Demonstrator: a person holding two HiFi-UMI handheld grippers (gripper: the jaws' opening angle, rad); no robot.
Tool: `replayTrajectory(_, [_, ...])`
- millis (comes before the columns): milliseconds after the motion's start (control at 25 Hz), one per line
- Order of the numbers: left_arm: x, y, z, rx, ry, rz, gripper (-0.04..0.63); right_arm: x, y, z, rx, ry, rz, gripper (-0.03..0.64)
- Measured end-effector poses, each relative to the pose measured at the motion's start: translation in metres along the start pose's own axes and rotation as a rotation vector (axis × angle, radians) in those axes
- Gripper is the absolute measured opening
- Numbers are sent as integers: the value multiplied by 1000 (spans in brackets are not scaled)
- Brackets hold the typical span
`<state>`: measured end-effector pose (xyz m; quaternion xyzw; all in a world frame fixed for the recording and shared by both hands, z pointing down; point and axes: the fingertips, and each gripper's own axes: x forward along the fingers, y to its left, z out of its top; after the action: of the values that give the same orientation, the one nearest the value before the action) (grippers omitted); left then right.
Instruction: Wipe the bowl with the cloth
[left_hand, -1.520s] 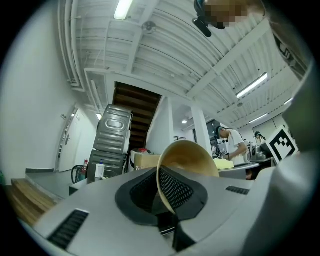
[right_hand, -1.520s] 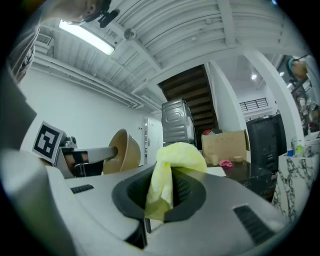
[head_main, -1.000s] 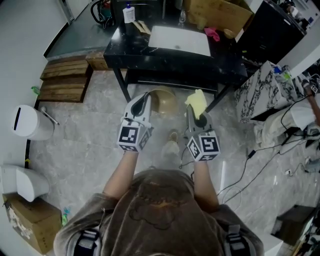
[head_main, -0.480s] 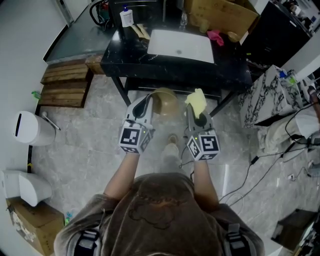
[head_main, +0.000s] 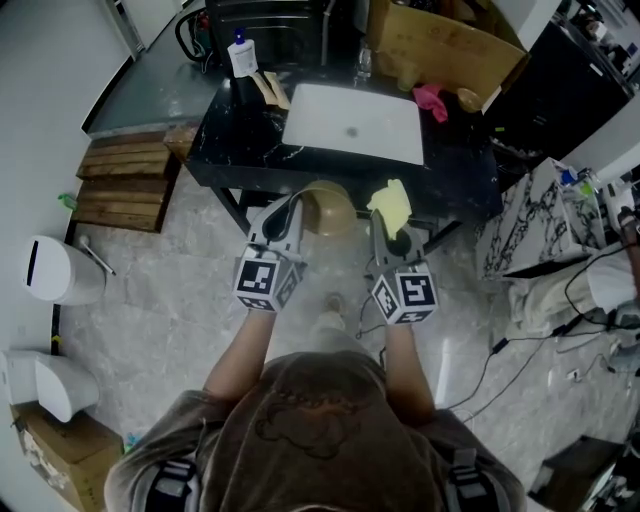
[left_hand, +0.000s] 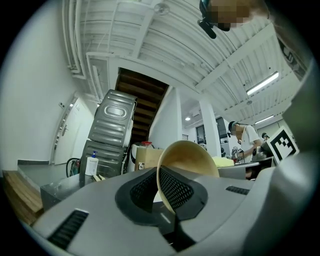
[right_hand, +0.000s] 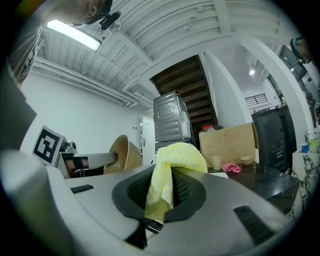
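A tan bowl (head_main: 328, 208) is held in the air by its rim in my left gripper (head_main: 295, 208), which is shut on it; in the left gripper view the bowl (left_hand: 187, 160) stands on edge between the jaws. My right gripper (head_main: 390, 228) is shut on a yellow cloth (head_main: 392, 203), whose bunched top rises above the jaws in the right gripper view (right_hand: 172, 167). Bowl and cloth hang side by side, a small gap apart, in front of the black table. From the right gripper view the bowl (right_hand: 125, 155) shows at the left.
A black table (head_main: 250, 150) with a white sink basin (head_main: 355, 122) stands just ahead. On it are a pump bottle (head_main: 238, 52), a pink rag (head_main: 432, 100) and a cardboard box (head_main: 440, 40). Wooden pallets (head_main: 125, 175) and a white bin (head_main: 62, 270) lie left; cables (head_main: 520, 330) trail right.
The person has stepped toward the table, so it sits closer beneath the grippers. Both grippers keep their hold and their spacing; the bowl and cloth now overlap the table's front edge.
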<state>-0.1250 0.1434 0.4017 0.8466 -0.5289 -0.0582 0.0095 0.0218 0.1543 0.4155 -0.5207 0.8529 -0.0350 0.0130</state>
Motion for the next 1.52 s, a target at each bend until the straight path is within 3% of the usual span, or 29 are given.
replayTrajectory(480, [118, 21, -4, 7, 14, 60, 20, 89, -86, 14, 23, 0, 64, 21])
replayTrajectory(1040, [197, 46, -15, -1, 24, 83, 20, 155, -136, 4, 46, 30, 97, 21])
replayTrajectory(1520, [301, 97, -33, -4, 44, -24, 20, 240, -165, 2, 5, 72, 85, 20])
